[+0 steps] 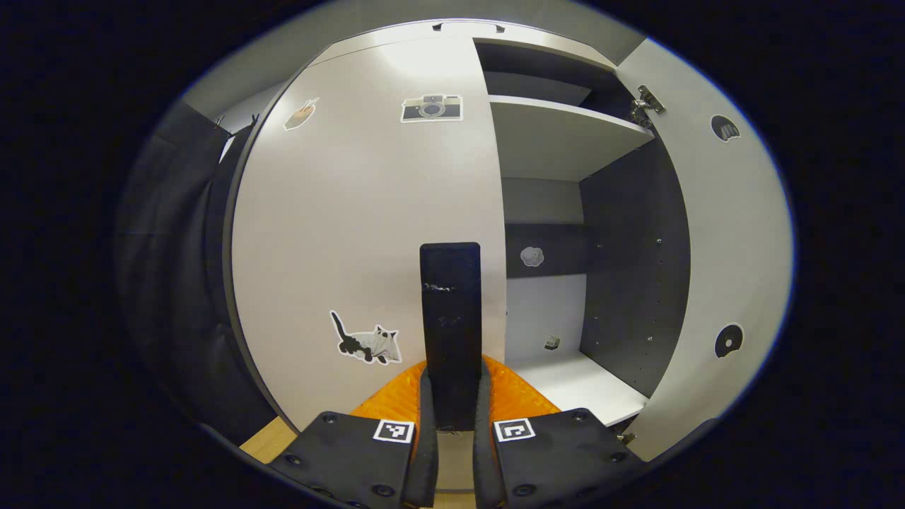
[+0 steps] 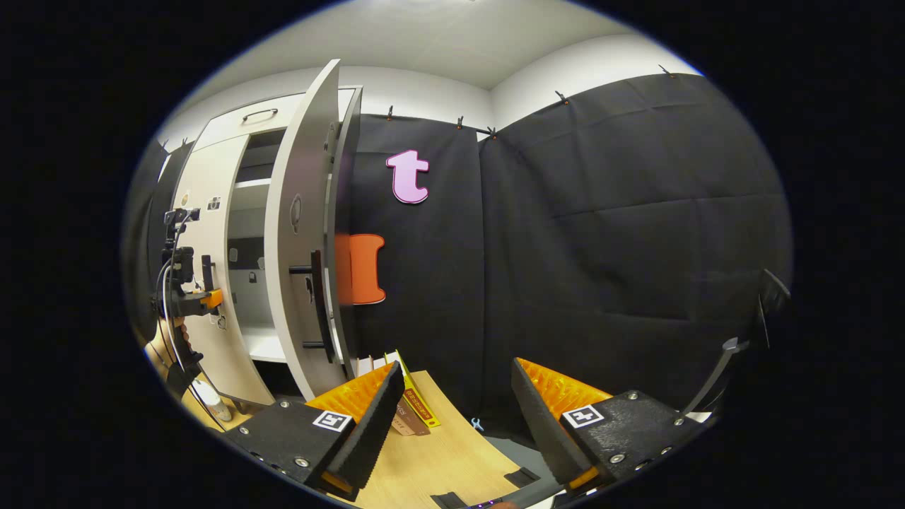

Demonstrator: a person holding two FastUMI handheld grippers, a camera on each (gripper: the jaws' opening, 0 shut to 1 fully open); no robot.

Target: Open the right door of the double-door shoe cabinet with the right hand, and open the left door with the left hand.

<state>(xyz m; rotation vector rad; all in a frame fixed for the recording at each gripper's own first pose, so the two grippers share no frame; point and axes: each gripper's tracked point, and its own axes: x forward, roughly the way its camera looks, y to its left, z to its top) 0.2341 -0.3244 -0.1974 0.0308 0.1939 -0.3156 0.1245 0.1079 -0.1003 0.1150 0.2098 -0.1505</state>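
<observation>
One gripper (image 1: 452, 417) clamping left door handle (image 1: 450, 311), right door (image 2: 300, 233) ajar

Wooden table (image 2: 438, 459), flat packets (image 2: 413, 406) lying on it

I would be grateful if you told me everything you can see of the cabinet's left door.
The left door is a flat, pale grey panel, matte like laminate, and looks closed, flush with the cabinet front. It carries stickers: a camera near the top, a cat low down, and another at the upper left corner. Its dark vertical handle sits by the right edge, clamped between the left gripper fingers. Beside it, the right door stands open.
</observation>
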